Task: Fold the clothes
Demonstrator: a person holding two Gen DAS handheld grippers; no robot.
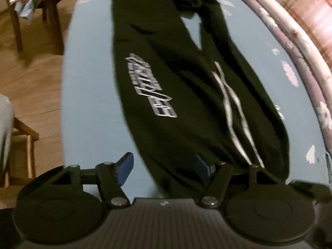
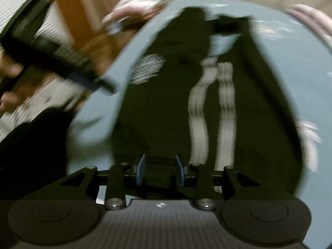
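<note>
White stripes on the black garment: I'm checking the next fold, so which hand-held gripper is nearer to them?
Right. The right hand-held gripper hangs just beside the white stripes; the left hand-held gripper is off the bed's edge.

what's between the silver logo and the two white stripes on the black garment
Only plain black garment fabric between the silver logo and white stripes, seen in the left wrist view.

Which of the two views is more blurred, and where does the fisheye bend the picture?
Right wrist view: strong motion blur; the white stripes on the black garment smear. Left wrist view: milder blur; the garment's print shows but cannot be read. Both views: dim light, bed edge curved.
</note>
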